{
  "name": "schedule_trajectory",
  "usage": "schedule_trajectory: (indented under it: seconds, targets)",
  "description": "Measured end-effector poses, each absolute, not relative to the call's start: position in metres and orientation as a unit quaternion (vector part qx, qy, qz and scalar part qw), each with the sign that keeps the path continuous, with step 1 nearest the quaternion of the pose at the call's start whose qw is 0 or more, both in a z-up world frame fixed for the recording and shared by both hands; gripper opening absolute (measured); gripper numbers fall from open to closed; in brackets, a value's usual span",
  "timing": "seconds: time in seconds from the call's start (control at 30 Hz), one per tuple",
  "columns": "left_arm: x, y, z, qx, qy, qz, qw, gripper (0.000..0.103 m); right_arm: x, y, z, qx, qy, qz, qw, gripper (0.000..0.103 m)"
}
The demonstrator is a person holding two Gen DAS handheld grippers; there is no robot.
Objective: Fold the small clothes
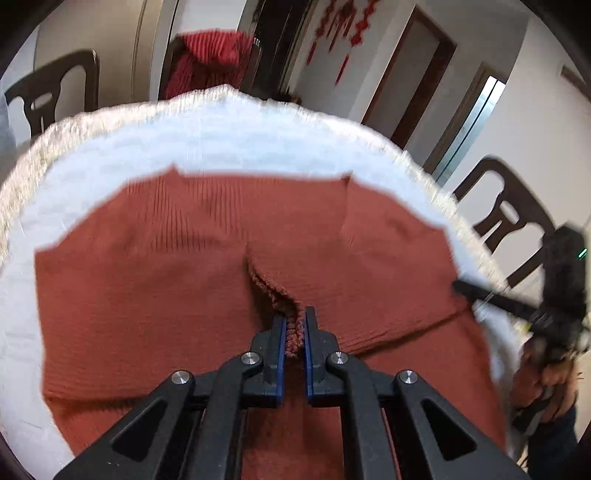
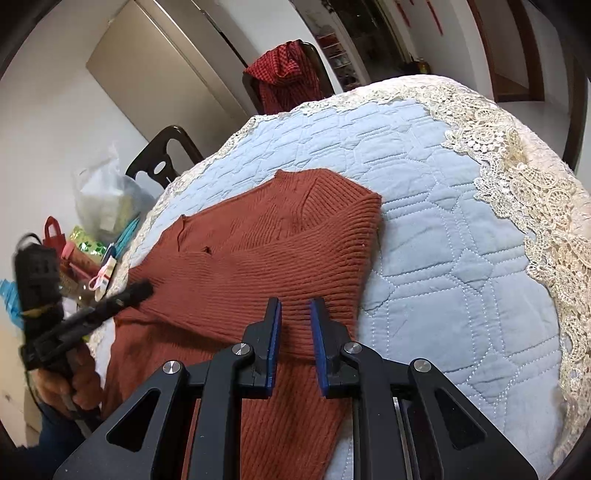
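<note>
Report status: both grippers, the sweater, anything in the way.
Left gripper shut on a sweater edge. Right gripper over the sweater, jaws part open, grip unclear. Sweater partly folded on quilt. Nothing in the way.

A table under a pale blue quilted cloth (image 2: 443,236) edged with cream lace (image 2: 535,206) fills the space ahead of the claws. Beyond its far edge stands a dark wooden chair (image 2: 291,74) draped with a red checked garment (image 2: 284,74); another dark chair (image 2: 166,155) sits off to the left, near plastic bags (image 2: 107,199). Behind them is a tall beige cabinet (image 2: 159,62) against white walls. Red paper decorations (image 1: 343,33) hang by a brown-framed doorway (image 1: 417,70), far right of the left claw.
</note>
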State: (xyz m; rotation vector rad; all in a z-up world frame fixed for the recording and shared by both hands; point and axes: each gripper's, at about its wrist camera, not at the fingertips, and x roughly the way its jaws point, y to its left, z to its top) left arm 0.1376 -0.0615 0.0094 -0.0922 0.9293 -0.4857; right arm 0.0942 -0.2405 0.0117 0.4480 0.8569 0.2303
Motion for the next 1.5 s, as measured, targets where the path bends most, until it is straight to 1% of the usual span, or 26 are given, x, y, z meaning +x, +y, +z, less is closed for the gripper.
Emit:
schedule_trajectory:
  seconds: [0.2, 0.23, 0.3, 0.37, 0.43, 0.57, 0.6, 0.8, 0.9, 0.97, 1.03, 1.07, 1.1, 1.13, 1.17, 1.2, 1.43, 1.47, 1.5]
  targets:
    - [0.130, -0.050, 0.029, -0.033, 0.416, -0.200, 0.887, 0.015, 0.099, -0.250, 0.021, 0.204, 0.397, 0.096, 0.890, 0.017]
    - [0.130, -0.047, 0.034, -0.033, 0.409, -0.192, 0.892, 0.016, 0.104, -0.252, 0.021, 0.201, 0.398, 0.089, 0.890, 0.017]
    - [0.132, -0.045, 0.045, -0.045, 0.398, -0.189, 0.897, 0.021, 0.110, -0.256, 0.021, 0.200, 0.396, 0.087, 0.892, 0.017]
    - [0.131, -0.049, 0.054, -0.046, 0.385, -0.199, 0.900, 0.023, 0.119, -0.258, 0.020, 0.198, 0.397, 0.085, 0.892, 0.017]
    - [0.136, -0.062, 0.051, -0.031, 0.388, -0.210, 0.897, 0.024, 0.129, -0.260, 0.014, 0.197, 0.405, 0.080, 0.889, 0.017]
    - [0.159, -0.080, 0.014, -0.012, 0.440, -0.206, 0.874, 0.024, 0.144, -0.265, 0.005, 0.201, 0.412, 0.071, 0.886, 0.013]
    - [0.158, -0.080, 0.013, -0.011, 0.428, -0.208, 0.880, 0.024, 0.143, -0.265, 0.006, 0.201, 0.414, 0.070, 0.885, 0.013]
    - [0.128, -0.071, 0.029, -0.004, 0.415, -0.225, 0.881, 0.024, 0.107, -0.249, 0.024, 0.162, 0.409, 0.090, 0.893, 0.013]
    - [0.122, -0.070, 0.016, 0.007, 0.426, -0.221, 0.877, 0.024, 0.088, -0.238, 0.017, 0.137, 0.420, 0.096, 0.892, 0.013]
    - [0.122, -0.069, 0.014, 0.000, 0.419, -0.224, 0.880, 0.024, 0.085, -0.236, 0.007, 0.126, 0.426, 0.091, 0.891, 0.013]
    - [0.123, -0.067, 0.018, -0.008, 0.422, -0.218, 0.880, 0.024, 0.085, -0.240, 0.008, 0.140, 0.424, 0.090, 0.890, 0.013]
    - [0.120, -0.065, 0.020, -0.009, 0.421, -0.214, 0.881, 0.025, 0.086, -0.241, 0.009, 0.145, 0.425, 0.085, 0.890, 0.013]
    - [0.116, -0.062, 0.022, -0.008, 0.421, -0.211, 0.882, 0.030, 0.085, -0.241, 0.011, 0.143, 0.425, 0.082, 0.890, 0.015]
    - [0.112, -0.058, 0.024, -0.008, 0.418, -0.210, 0.884, 0.034, 0.083, -0.239, 0.014, 0.140, 0.424, 0.081, 0.891, 0.015]
    - [0.106, -0.053, 0.024, -0.010, 0.416, -0.209, 0.885, 0.040, 0.080, -0.238, 0.016, 0.137, 0.422, 0.082, 0.892, 0.015]
    - [0.100, -0.048, 0.024, -0.011, 0.415, -0.205, 0.886, 0.042, 0.075, -0.236, 0.019, 0.135, 0.418, 0.088, 0.894, 0.015]
    - [0.057, 0.000, 0.014, -0.031, 0.423, -0.159, 0.891, 0.042, 0.045, -0.234, 0.023, 0.157, 0.415, 0.108, 0.889, 0.018]
    - [0.051, 0.006, 0.013, -0.036, 0.423, -0.150, 0.893, 0.042, 0.041, -0.234, 0.023, 0.156, 0.415, 0.108, 0.890, 0.019]
    - [0.046, 0.011, 0.011, -0.042, 0.423, -0.144, 0.893, 0.042, 0.036, -0.233, 0.022, 0.155, 0.417, 0.109, 0.889, 0.022]
